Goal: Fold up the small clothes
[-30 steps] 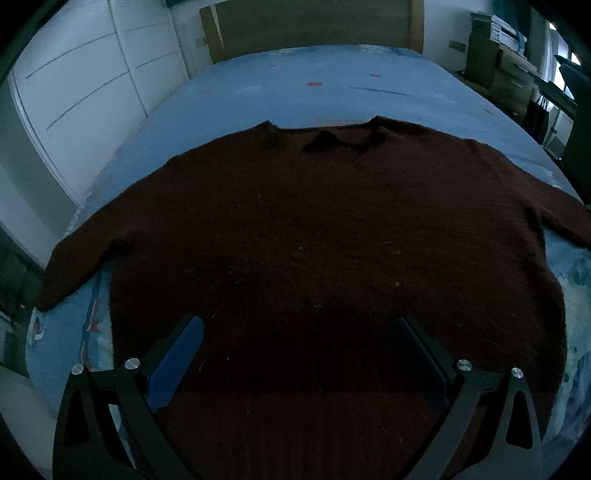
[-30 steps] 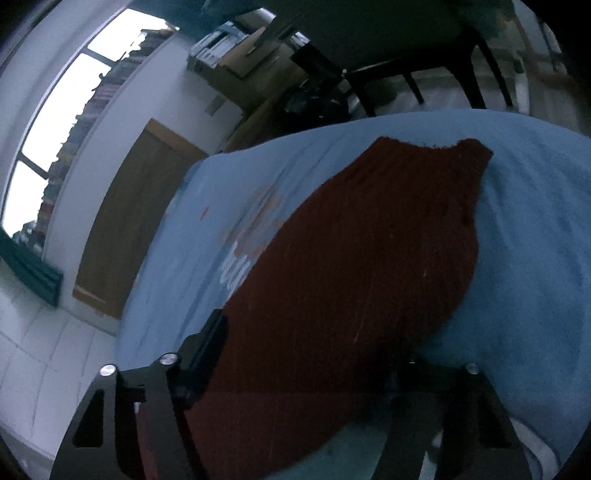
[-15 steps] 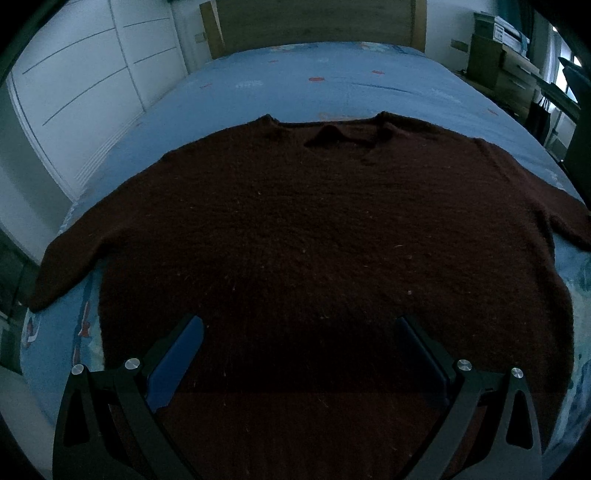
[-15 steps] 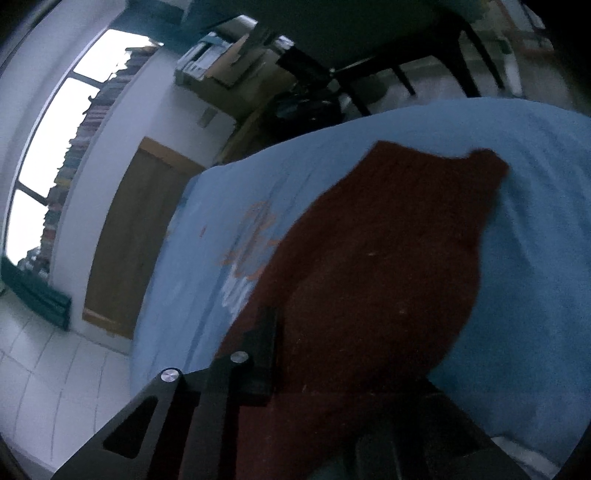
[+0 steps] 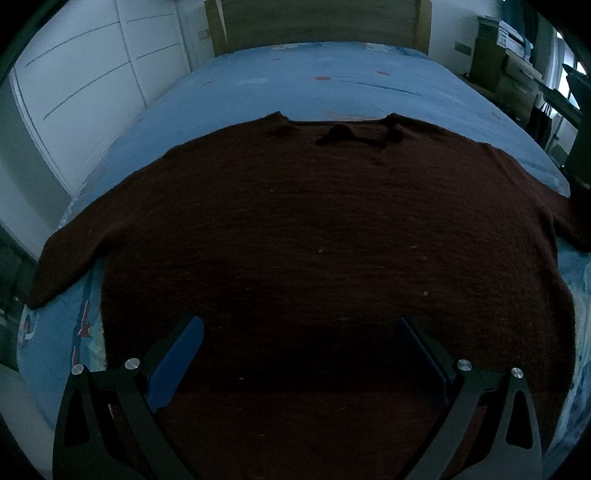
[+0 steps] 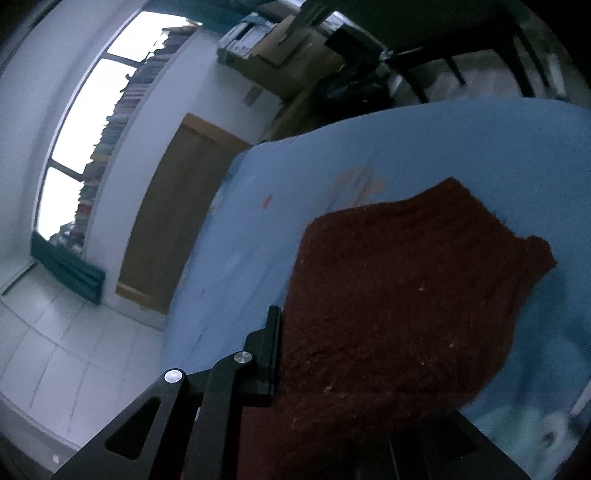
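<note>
A dark maroon sweater (image 5: pixel 295 240) lies spread flat, neck away from me, on a blue bed sheet (image 5: pixel 332 92). My left gripper (image 5: pixel 299 325) hovers open over the sweater's lower middle, with only flat cloth between its wide-set fingers. The sweater's left sleeve (image 5: pixel 62 258) reaches the bed's edge. In the right wrist view my right gripper (image 6: pixel 291 343) is shut on the right sleeve (image 6: pixel 406 295), which hangs lifted off the sheet (image 6: pixel 406 147). One black finger (image 6: pixel 273 332) shows; the cloth covers the other.
A wooden headboard (image 5: pixel 317 22) stands at the far end of the bed, and white wardrobe doors (image 5: pixel 92 92) run along its left side. Boxes and shelves (image 5: pixel 506 74) sit to the right. A bright window (image 6: pixel 92 110) and a dark desk (image 6: pixel 461 48) show in the right wrist view.
My right gripper's jaws closed on the sleeve and then rose with it, lifting the sleeve off the sheet. The left gripper has stayed open over the sweater.
</note>
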A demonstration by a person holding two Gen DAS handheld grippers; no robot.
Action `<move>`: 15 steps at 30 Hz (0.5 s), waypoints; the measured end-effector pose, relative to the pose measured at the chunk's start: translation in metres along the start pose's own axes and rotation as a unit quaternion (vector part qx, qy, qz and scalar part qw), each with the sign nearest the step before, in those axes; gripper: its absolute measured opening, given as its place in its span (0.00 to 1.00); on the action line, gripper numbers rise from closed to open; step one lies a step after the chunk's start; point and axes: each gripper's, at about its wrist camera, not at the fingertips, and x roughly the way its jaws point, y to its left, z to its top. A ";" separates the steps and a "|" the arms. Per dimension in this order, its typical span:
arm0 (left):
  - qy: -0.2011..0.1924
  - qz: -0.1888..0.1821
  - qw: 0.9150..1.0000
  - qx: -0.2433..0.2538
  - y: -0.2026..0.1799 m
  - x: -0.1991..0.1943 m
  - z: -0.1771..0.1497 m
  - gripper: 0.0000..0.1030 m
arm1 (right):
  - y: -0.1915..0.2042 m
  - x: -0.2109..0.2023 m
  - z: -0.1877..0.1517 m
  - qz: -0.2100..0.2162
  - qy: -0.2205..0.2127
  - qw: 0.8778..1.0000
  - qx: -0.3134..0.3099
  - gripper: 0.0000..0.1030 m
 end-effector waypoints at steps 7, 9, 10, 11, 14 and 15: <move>-0.001 -0.001 1.000 -0.012 0.016 -0.001 -0.001 0.99 | 0.043 0.021 -0.025 0.039 0.035 0.999 -0.006 0.09; -0.002 0.000 1.000 -0.014 0.021 -0.002 -0.002 0.99 | 0.054 0.028 -0.036 0.048 0.049 0.998 -0.006 0.09; -0.003 0.001 1.000 -0.017 0.024 -0.003 -0.002 0.99 | 0.060 0.031 -0.041 0.053 0.056 0.997 -0.007 0.09; -0.003 0.000 1.000 -0.018 0.027 -0.004 -0.003 0.99 | 0.068 0.035 -0.048 0.058 0.064 0.996 -0.009 0.09; -0.003 -0.001 1.000 -0.026 0.037 -0.005 -0.006 0.99 | 0.092 0.047 -0.067 0.076 0.086 0.993 -0.016 0.09; -0.002 0.000 1.000 -0.028 0.041 -0.006 -0.008 0.99 | 0.101 0.050 -0.074 0.083 0.094 0.992 -0.018 0.09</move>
